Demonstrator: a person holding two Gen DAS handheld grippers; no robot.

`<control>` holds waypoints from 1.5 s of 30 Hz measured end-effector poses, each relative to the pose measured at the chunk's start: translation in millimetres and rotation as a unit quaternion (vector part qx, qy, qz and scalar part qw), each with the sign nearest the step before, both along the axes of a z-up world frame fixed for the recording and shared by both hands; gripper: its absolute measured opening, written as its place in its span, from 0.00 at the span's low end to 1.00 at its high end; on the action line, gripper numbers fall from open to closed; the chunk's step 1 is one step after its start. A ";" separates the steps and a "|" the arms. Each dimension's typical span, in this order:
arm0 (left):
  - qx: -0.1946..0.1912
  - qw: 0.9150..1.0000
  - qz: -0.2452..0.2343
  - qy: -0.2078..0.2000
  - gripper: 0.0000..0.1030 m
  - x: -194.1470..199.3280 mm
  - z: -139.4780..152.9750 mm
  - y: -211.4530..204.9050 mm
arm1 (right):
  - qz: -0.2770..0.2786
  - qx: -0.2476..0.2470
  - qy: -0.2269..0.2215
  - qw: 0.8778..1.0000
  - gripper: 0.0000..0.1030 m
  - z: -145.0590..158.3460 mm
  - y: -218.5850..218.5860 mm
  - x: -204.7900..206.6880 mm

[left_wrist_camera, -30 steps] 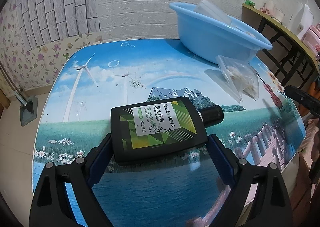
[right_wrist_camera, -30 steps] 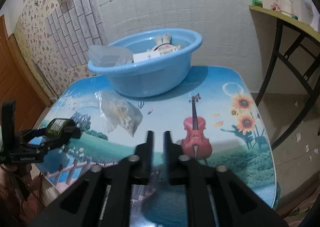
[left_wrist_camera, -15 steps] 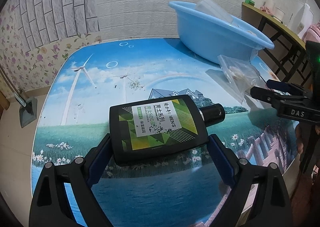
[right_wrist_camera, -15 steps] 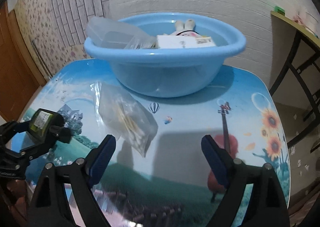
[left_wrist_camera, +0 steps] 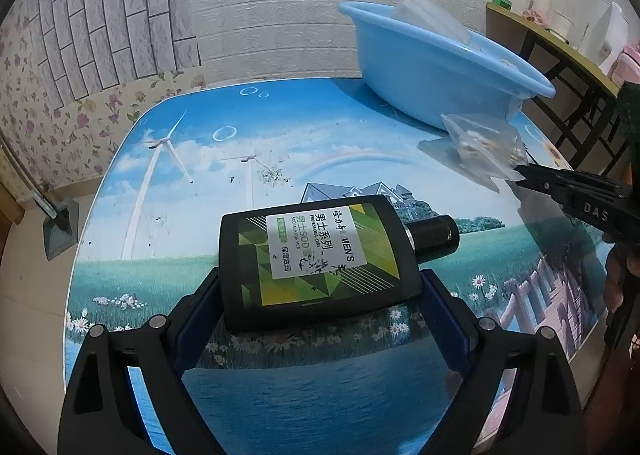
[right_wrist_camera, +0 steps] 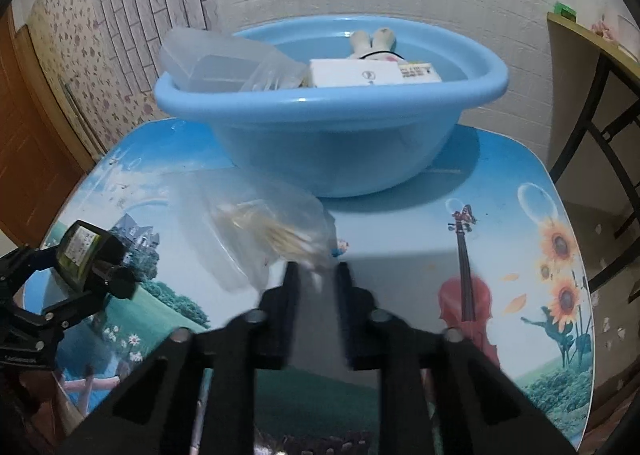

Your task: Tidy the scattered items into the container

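Observation:
My left gripper [left_wrist_camera: 320, 287] is shut on a flat black bottle [left_wrist_camera: 316, 251] with a green and white label, its cap pointing right. The right wrist view shows that bottle [right_wrist_camera: 84, 251] at the far left, held over the table's edge. A clear plastic bag [right_wrist_camera: 260, 227] of pale cotton swabs lies in front of the blue basin [right_wrist_camera: 332, 143]. My right gripper [right_wrist_camera: 318, 269] is closing, its jaws nearly together with the bag's near corner between the tips. In the left wrist view, the right gripper [left_wrist_camera: 524, 173] pinches the bag [left_wrist_camera: 480, 143] below the basin [left_wrist_camera: 420, 67].
The basin holds a clear plastic box [right_wrist_camera: 208, 59], a white carton [right_wrist_camera: 372, 73] and a plush toy [right_wrist_camera: 372, 39]. It stands at the back of the table [right_wrist_camera: 500, 191], which has a printed scenery cover and meets a brick-pattern wall. A dark-legged side table [right_wrist_camera: 592, 67] stands to the right.
My right gripper moved in toward the bag, swung its jaws wide, then closed them on the bag's near corner. The left gripper and the bottle stayed put.

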State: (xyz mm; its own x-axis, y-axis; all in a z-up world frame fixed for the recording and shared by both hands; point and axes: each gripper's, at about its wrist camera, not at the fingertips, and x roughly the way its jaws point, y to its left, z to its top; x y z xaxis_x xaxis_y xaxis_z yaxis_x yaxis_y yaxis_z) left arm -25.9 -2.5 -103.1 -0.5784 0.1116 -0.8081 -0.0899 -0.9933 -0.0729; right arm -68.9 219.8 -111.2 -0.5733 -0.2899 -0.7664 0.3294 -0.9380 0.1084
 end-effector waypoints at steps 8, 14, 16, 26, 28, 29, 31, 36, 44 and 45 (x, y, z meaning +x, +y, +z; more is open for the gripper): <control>-0.007 1.000 -0.002 0.001 0.90 0.6 -0.2 0.9 | 0.009 -0.019 0.012 1.000 0.10 10.5 6.5 8.8; -0.006 1.000 -0.001 0.002 0.90 -0.1 -0.2 1.1 | -0.008 -0.028 0.014 0.999 0.09 14.1 17.4 9.4; -0.007 1.000 -0.001 0.002 0.90 -1.2 -0.2 1.2 | -0.009 -0.032 0.015 0.999 0.09 15.8 19.4 10.6; -0.007 1.000 -0.006 0.008 0.90 -3.2 -0.3 1.4 | -0.019 -0.054 0.018 0.998 0.76 21.1 17.5 7.1; -0.008 1.000 -0.008 0.010 0.90 -4.9 -0.7 1.1 | -0.011 -0.054 0.021 0.998 0.81 21.9 11.4 7.5; -0.008 1.000 -0.008 0.011 0.91 -5.5 -0.8 0.8 | -0.007 -0.048 0.023 0.999 0.82 21.6 6.4 6.8; -0.008 1.000 -0.010 0.012 0.92 -7.2 -1.1 1.5 | -0.007 -0.030 0.023 0.999 0.83 20.1 -1.8 4.2; -0.011 1.000 -0.016 0.010 0.94 -13.4 -1.8 3.0 | 0.016 -0.010 0.003 1.000 0.87 10.0 -23.4 -10.0; -0.022 0.999 -0.026 0.009 0.98 -20.9 -3.9 8.7 | 0.031 0.026 -0.010 0.999 0.87 -4.6 -51.2 -27.7; -0.019 0.999 -0.025 0.007 0.98 -21.1 -3.5 8.1 | 0.035 0.020 -0.012 0.999 0.74 -5.2 -51.4 -27.9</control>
State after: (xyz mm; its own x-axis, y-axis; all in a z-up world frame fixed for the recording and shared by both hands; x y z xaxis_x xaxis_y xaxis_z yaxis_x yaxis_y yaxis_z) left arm -47.0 5.6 -106.6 -0.5844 0.1094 -0.8041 -0.1404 -0.9896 -0.0327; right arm -96.8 168.4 -116.4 -0.5343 -0.2982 -0.7910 0.3926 -0.9162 0.0802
